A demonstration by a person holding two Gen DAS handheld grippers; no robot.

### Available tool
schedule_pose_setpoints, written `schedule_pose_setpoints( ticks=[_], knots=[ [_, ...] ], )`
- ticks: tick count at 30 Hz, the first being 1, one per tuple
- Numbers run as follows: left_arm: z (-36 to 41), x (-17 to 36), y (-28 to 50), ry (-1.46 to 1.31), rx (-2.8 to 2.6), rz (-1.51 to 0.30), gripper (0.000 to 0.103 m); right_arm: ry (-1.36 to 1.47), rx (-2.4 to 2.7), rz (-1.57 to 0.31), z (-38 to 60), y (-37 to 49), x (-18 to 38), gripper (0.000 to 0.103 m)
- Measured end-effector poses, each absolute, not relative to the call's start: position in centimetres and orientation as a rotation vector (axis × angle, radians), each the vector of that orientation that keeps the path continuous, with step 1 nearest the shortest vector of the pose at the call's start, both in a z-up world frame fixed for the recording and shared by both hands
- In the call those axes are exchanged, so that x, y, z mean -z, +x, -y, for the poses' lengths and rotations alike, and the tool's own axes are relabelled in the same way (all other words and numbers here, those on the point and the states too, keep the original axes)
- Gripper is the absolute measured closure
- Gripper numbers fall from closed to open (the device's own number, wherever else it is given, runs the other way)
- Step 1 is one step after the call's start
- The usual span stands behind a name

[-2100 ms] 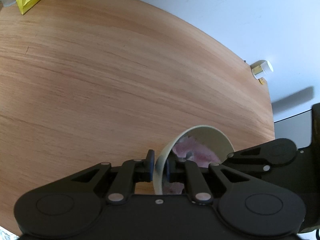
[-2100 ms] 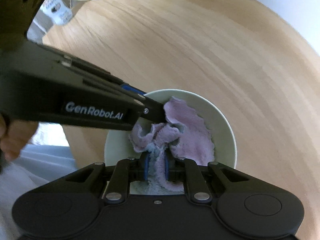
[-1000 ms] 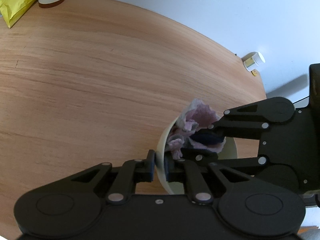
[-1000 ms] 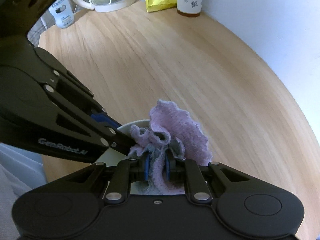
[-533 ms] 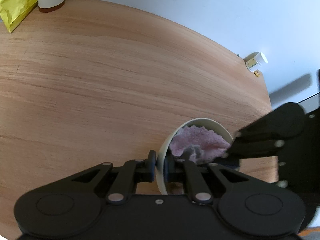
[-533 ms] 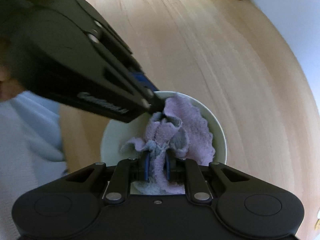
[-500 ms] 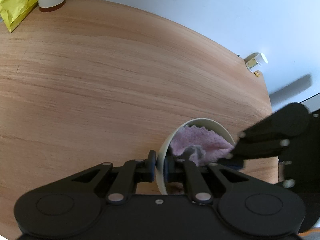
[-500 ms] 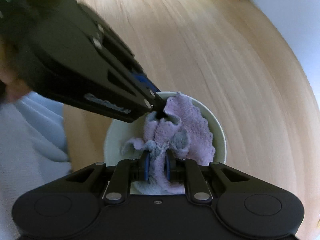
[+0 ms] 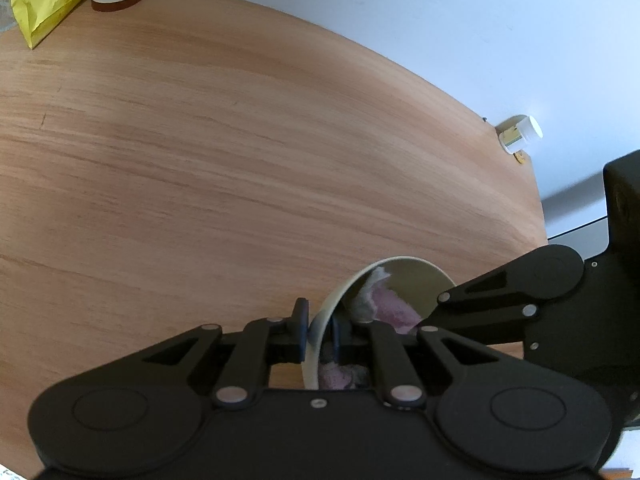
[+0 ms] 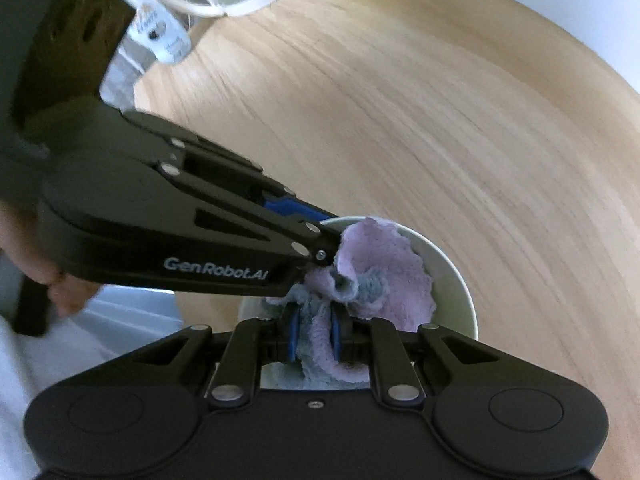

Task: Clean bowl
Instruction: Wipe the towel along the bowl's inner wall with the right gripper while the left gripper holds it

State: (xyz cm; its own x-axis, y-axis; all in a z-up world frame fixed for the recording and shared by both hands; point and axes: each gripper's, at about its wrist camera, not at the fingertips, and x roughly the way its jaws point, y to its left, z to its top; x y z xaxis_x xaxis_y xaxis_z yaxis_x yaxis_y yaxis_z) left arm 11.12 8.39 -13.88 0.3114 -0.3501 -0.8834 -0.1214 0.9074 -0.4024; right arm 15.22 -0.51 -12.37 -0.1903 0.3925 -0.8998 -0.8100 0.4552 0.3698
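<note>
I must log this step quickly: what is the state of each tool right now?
Left tool: closed on the bowl rim.
Right tool: closed on the cloth, inside the bowl.

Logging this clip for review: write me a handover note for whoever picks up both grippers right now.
Left gripper: shut on the bowl's near rim, steadying it.
Right gripper: shut on the purple-grey cloth, which is pressed inside the bowl.
Bowl: pale, on the wooden table near its edge.
Done: bowl gripped, cloth in, wiping under way.
Left: finish wiping the inner wall, lift the cloth out, release the bowl. How clean it is cannot be judged; the cloth hides most of the inside.
</note>
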Motion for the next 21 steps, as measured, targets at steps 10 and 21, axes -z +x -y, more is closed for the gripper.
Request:
schedule_pose_setpoints(
  ticks=[10,21],
  knots=[
    [-7.8,14.0,11.5,-0.405,0.154,-1.263,0.093,-0.649,-1.024,-1.321,-0.8,13.0,12.7,0.086],
    [-7.3,13.5,11.4,-0.355,0.168,-1.242,0.093,-0.827,-0.901,-1.219,-1.0,11.2,11.9,0.086]
  ],
)
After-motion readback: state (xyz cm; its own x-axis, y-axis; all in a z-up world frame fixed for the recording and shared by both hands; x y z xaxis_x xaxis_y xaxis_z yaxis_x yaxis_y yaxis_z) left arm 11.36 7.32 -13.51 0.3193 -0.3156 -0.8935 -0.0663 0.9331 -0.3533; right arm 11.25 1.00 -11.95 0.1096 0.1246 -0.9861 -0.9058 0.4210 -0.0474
